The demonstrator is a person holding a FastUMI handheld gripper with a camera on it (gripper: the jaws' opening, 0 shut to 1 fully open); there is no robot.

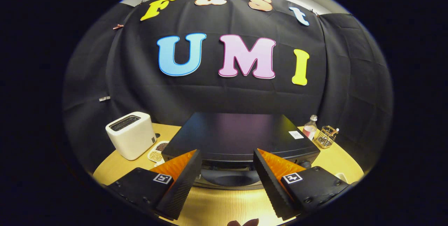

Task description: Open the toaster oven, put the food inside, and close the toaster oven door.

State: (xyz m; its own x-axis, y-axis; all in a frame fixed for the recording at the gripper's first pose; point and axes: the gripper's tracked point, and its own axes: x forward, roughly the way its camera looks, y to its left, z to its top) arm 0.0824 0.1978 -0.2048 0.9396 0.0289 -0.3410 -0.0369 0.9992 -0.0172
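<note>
The claw (227,175) is hovering with its fingers spread wide and holding nothing, pointing at the front of the black toaster oven (238,136), which is sitting in the middle of the wooden bench (224,206), just ahead of the fingertips. The oven door (229,177) is looking shut, its glass showing between the fingers, so the opening step is judged to be the one in hand. The handle is not clearly showing; the next move is likely calling for a reach to the door's top edge and a pull down and outward. Bare bench is lying in front of the oven, giving the door room to swing. To the left a white toaster (131,135) and a small dish of beans (157,152) are standing close to the oven's side; to the right a bottle (310,127) and a wire basket (326,136) are sitting near the bench edge. No food can be made out with any certainty.
</note>
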